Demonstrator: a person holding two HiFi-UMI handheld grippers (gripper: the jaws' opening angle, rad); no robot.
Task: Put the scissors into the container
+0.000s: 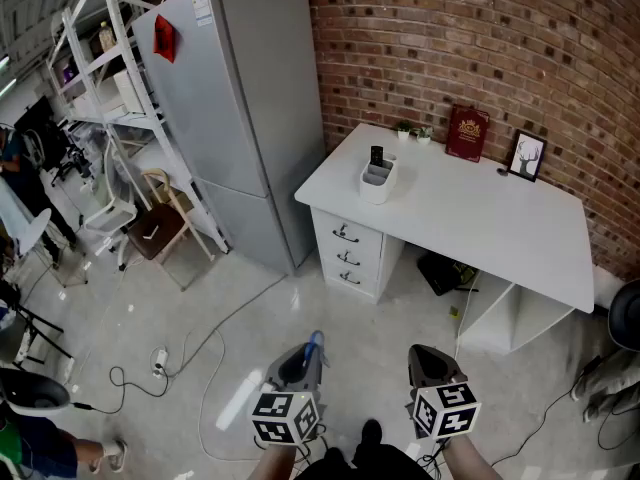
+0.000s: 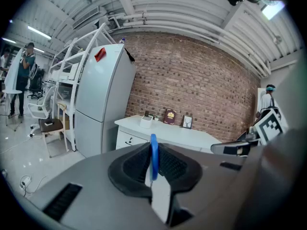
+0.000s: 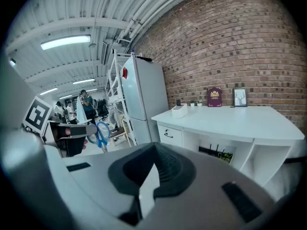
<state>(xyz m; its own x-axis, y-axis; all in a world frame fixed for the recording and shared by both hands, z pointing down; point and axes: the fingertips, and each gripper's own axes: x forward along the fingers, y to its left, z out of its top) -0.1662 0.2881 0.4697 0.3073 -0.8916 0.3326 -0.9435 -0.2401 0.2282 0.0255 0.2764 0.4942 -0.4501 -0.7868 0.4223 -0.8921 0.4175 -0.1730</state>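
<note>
Ahead, fridge [image 1: 240,108] beside desk [image 1: 500,218], container [image 1: 377,181] atop, scissors [image 2: 153,156] in left gripper [image 1: 303,360]

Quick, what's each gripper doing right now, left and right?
Left gripper: shut on the scissors.
Right gripper: shut, nothing between its jaws.

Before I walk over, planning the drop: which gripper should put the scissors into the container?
Left. The left gripper is shut on the scissors; the right gripper is shut and empty.

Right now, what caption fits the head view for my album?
Left gripper holds blue scissors, right gripper shut and empty, facing the container on the white desk.
</note>
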